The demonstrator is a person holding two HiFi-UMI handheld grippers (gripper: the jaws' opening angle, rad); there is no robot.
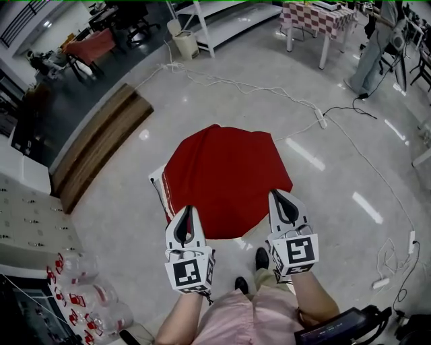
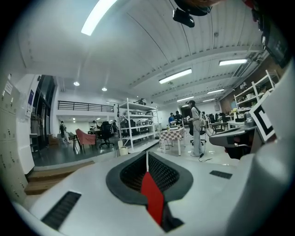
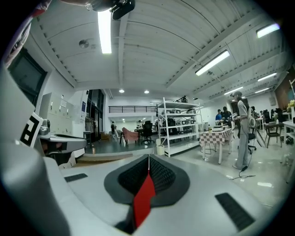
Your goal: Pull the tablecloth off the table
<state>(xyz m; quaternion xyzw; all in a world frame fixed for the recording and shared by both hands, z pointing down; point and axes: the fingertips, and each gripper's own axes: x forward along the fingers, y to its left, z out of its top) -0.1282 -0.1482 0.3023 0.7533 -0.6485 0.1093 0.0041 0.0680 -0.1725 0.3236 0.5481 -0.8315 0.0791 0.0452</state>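
Note:
The red tablecloth [image 1: 225,178] spreads out in front of me in the head view, its far part draped over a table whose white corner [image 1: 157,182] peeks out at the left. My left gripper [image 1: 187,211] is shut on the cloth's near edge at the left, and my right gripper [image 1: 275,195] is shut on the near edge at the right. In the left gripper view a strip of the red cloth [image 2: 153,199] is pinched between the closed jaws of the left gripper [image 2: 147,159]. The right gripper view shows the same: the red cloth [image 3: 143,200] clamped in the right gripper [image 3: 148,165].
White cables [image 1: 269,91] and a power strip [image 1: 320,118] run over the glossy floor beyond the table. A wooden step [image 1: 101,145] lies at the left. A checkered table [image 1: 316,17] and a standing person [image 1: 372,50] are far right. Plastic bottles [image 1: 84,296] sit at the lower left.

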